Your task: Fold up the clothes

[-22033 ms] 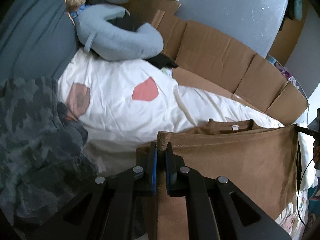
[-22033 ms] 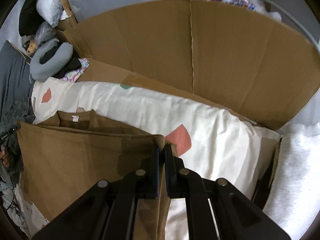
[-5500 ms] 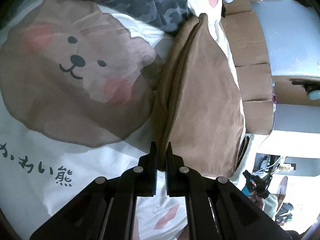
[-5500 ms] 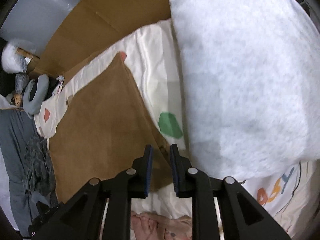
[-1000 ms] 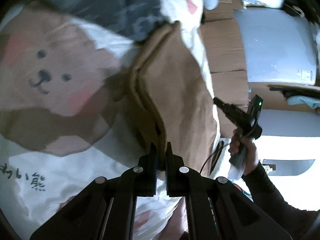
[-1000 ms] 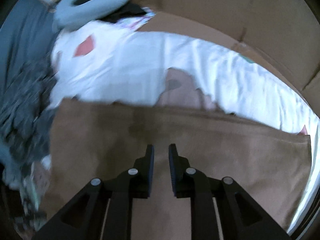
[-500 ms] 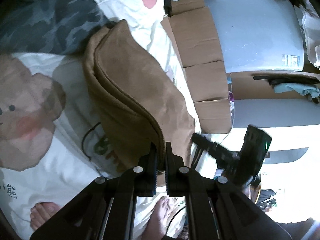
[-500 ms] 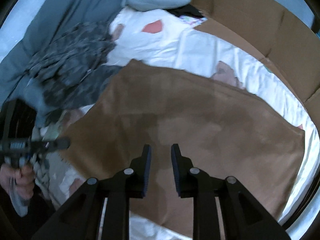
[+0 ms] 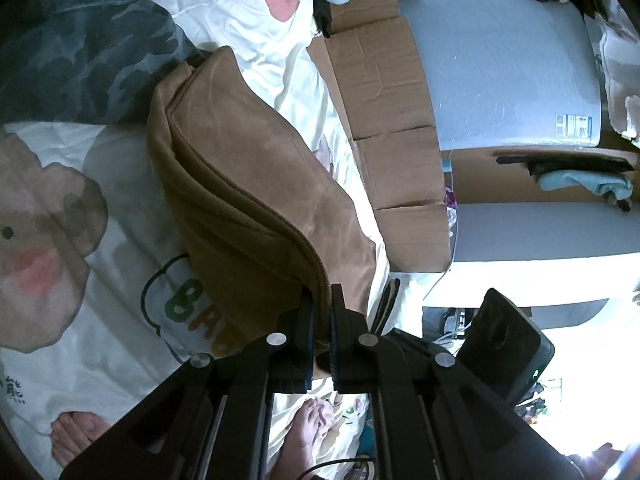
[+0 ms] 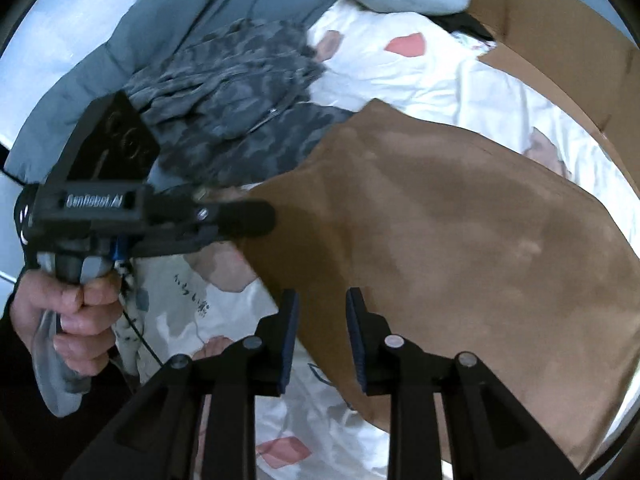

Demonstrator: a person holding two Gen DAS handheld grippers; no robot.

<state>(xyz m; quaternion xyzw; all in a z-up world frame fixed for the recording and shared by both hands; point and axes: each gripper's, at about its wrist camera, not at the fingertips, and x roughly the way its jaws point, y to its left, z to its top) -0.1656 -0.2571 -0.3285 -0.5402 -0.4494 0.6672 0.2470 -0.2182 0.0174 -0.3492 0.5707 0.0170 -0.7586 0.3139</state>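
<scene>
bare feet (image 9: 308, 432) only leftward

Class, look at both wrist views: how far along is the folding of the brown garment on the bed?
Done: the brown garment is already doubled, with layered edges stacked in the left wrist view. In hand: the left gripper is shut on a corner of it, lifting that edge off the bedsheet. The right gripper hovers over the cloth, jaws opening, gripping nothing. Left: laying the lifted edge down flat. The camouflage garment lies crumpled, unfolded.
</scene>
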